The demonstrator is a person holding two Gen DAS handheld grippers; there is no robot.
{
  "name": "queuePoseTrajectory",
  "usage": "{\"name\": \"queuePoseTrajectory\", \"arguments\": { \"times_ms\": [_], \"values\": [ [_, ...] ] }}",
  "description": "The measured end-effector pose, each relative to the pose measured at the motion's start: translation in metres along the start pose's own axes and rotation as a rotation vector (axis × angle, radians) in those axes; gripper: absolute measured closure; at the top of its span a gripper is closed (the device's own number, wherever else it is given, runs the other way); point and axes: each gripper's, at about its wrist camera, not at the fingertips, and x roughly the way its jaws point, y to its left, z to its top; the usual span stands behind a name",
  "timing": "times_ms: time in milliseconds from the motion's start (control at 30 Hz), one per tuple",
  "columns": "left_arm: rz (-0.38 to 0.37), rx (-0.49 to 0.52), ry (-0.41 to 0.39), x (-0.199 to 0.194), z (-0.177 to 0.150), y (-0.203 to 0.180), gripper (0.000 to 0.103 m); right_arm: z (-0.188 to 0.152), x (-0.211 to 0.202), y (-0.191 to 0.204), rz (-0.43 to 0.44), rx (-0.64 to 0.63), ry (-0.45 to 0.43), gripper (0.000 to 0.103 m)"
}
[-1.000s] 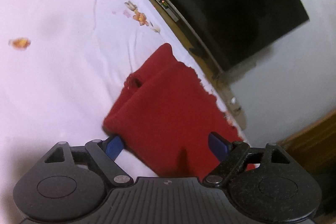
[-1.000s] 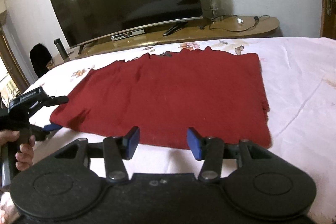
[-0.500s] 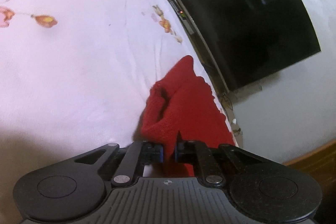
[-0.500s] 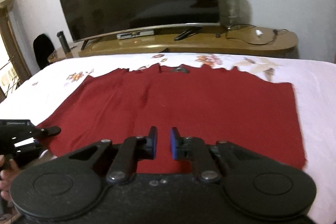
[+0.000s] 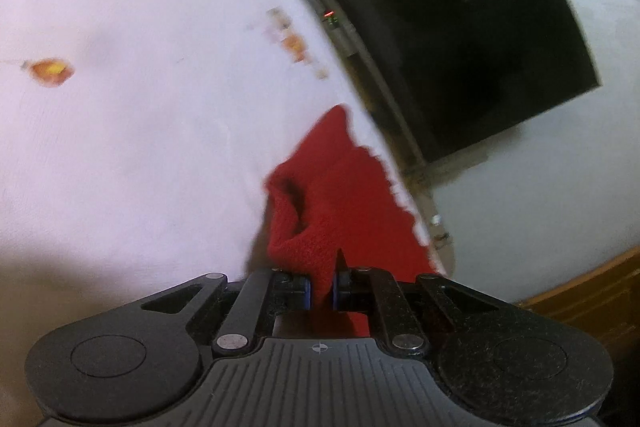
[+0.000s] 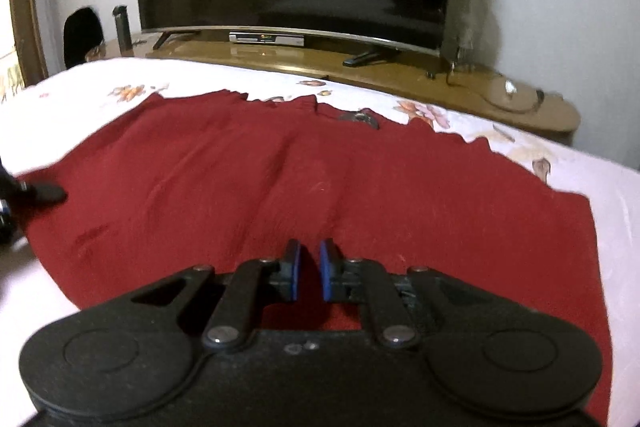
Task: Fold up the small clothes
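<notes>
On the white floral bedsheet (image 6: 612, 195), the red garment (image 6: 280, 179) lies spread flat, far hem toward the TV stand (image 6: 360, 63). A second ago both tools were wide open at the near edge; half a second ago both had closed. Now the left gripper (image 5: 321, 287) is clamped on a bunched near-left corner of the cloth, with fabric visibly pinched between the blue pads (image 5: 306, 287) and lifted into a ridge. The right gripper (image 6: 308, 273) is nearly closed over the near hem, small gap left; fabric sits in the gap, but a firm pinch can't be confirmed. Read: grasp phase done, the lift is starting, and the fold toward the far edge comes next. Risk is the right side slipping, which would skew the fold.
</notes>
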Motion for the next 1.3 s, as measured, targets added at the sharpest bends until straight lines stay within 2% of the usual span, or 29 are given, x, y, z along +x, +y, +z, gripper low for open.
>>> {"name": "queuePoseTrajectory", "arguments": {
  "times_ms": [133, 233, 333, 400, 467, 533, 567, 667, 733, 800, 833, 867, 900, 933, 967, 1033, 1100, 1167, 1233, 1300],
  "values": [
    [-0.024, 0.118, -0.011, 0.001, 0.003, -0.024, 0.095, -0.008, 0.0, 0.008, -0.025, -0.08, -0.033, 0.092],
    [0.008, 0.166, 0.02, 0.004, 0.007, -0.031, 0.095, -0.008, 0.0, 0.013, -0.05, -0.109, -0.047, 0.092],
    [-0.041, 0.336, 0.005, -0.002, 0.005, -0.071, 0.095, -0.002, -0.001, 0.002, -0.012, -0.025, -0.031, 0.091],
    [-0.109, 0.467, 0.014, -0.002, -0.004, -0.111, 0.095, -0.001, -0.002, -0.006, 0.026, 0.033, -0.024, 0.091],
    [-0.181, 0.596, 0.051, 0.008, -0.018, -0.153, 0.095, -0.001, -0.005, -0.021, 0.083, 0.13, -0.021, 0.092],
    [-0.248, 0.693, 0.121, 0.024, -0.042, -0.188, 0.095, -0.007, -0.018, -0.056, 0.142, 0.379, -0.035, 0.092],
    [-0.282, 0.744, 0.164, 0.036, -0.06, -0.204, 0.095, -0.013, -0.027, -0.073, 0.134, 0.476, -0.056, 0.087],
    [-0.356, 0.809, 0.29, 0.07, -0.108, -0.232, 0.095, -0.044, -0.072, -0.121, 0.093, 0.688, -0.146, 0.084],
    [-0.363, 0.834, 0.41, 0.1, -0.147, -0.24, 0.095, -0.067, -0.099, -0.153, 0.055, 0.806, -0.175, 0.077],
    [-0.319, 0.878, 0.554, 0.131, -0.186, -0.238, 0.094, -0.088, -0.119, -0.178, 0.026, 0.894, -0.188, 0.074],
    [-0.3, 0.905, 0.576, 0.135, -0.198, -0.237, 0.094, -0.098, -0.128, -0.188, 0.014, 0.929, -0.189, 0.071],
    [-0.304, 0.932, 0.544, 0.128, -0.203, -0.236, 0.085, -0.105, -0.135, -0.196, 0.005, 0.953, -0.192, 0.062],
    [-0.335, 0.932, 0.543, 0.119, -0.201, -0.238, 0.075, -0.112, -0.143, -0.202, -0.004, 0.97, -0.199, 0.052],
    [-0.365, 0.908, 0.553, 0.116, -0.194, -0.239, 0.056, -0.117, -0.151, -0.204, -0.01, 0.977, -0.208, 0.049],
    [-0.398, 0.888, 0.555, 0.104, -0.187, -0.241, 0.044, -0.12, -0.157, -0.205, -0.01, 0.978, -0.218, 0.048],
    [-0.46, 0.91, 0.512, 0.076, -0.167, -0.245, 0.036, -0.123, -0.162, -0.2, 0.017, 0.993, -0.221, 0.048],
    [-0.475, 0.917, 0.445, 0.056, -0.135, -0.243, 0.036, -0.125, -0.164, -0.193, 0.076, 1.005, -0.219, 0.048],
    [-0.42, 0.89, 0.367, 0.055, -0.101, -0.233, 0.036, -0.123, -0.163, -0.184, 0.14, 1.005, -0.212, 0.048],
    [-0.282, 0.853, 0.308, 0.07, -0.069, -0.217, 0.036, -0.118, -0.159, -0.169, 0.224, 0.985, -0.195, 0.048],
    [-0.157, 0.794, 0.314, 0.089, -0.045, -0.199, 0.036, -0.111, -0.152, -0.163, 0.268, 0.975, -0.167, 0.048]
  ]
}}
